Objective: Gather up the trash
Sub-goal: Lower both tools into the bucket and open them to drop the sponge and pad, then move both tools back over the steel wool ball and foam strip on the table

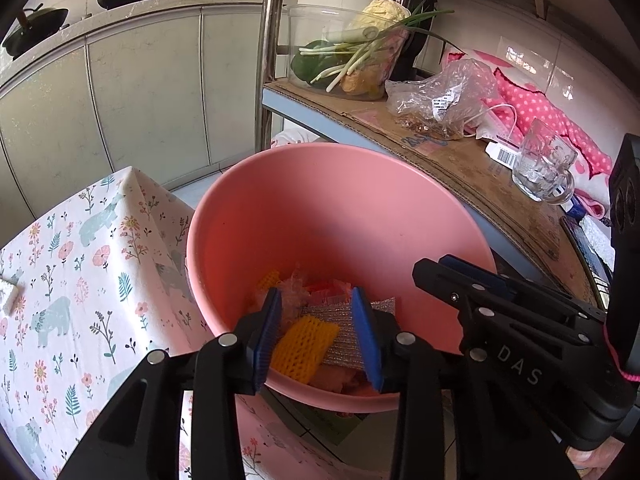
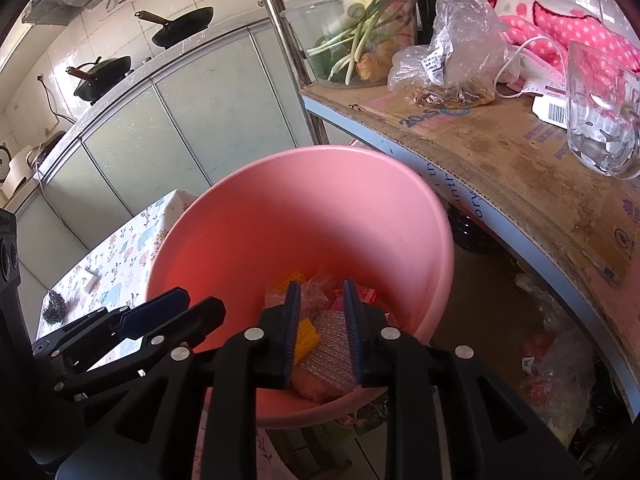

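Both grippers, left [image 1: 316, 332] and right [image 2: 320, 332], over pink bin [image 1: 280, 184], fingers released, empty; yellow netting [image 1: 304, 350], silver scrubber [image 2: 332, 344] dropped inside, lower centre.

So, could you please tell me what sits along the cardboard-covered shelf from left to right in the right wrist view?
Clear plastic container of spring onions → crumpled clear plastic bag → white barcoded packet → clear glass mug.

"DAS" on the right gripper [image 1: 480, 280]
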`<action>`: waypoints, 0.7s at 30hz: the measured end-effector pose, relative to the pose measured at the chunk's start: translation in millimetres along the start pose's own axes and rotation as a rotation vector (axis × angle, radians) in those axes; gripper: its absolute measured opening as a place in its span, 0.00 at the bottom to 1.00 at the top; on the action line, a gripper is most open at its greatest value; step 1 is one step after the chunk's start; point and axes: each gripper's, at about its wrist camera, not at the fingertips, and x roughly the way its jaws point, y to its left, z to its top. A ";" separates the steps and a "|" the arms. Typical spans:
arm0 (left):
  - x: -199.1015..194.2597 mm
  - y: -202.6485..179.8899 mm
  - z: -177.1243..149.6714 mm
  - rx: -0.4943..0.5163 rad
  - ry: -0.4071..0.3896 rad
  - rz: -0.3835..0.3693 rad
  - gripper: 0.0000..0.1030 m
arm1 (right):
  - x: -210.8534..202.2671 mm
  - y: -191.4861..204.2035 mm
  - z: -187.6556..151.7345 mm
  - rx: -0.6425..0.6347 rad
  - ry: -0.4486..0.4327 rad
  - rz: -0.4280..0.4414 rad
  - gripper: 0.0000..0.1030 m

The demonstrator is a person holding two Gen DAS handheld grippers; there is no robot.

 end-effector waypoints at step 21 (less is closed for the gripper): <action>-28.8 5.1 3.3 -0.015 -0.030 -0.005 0.39 | -20.8 10.8 -2.4 -0.027 -0.014 -0.002 0.31</action>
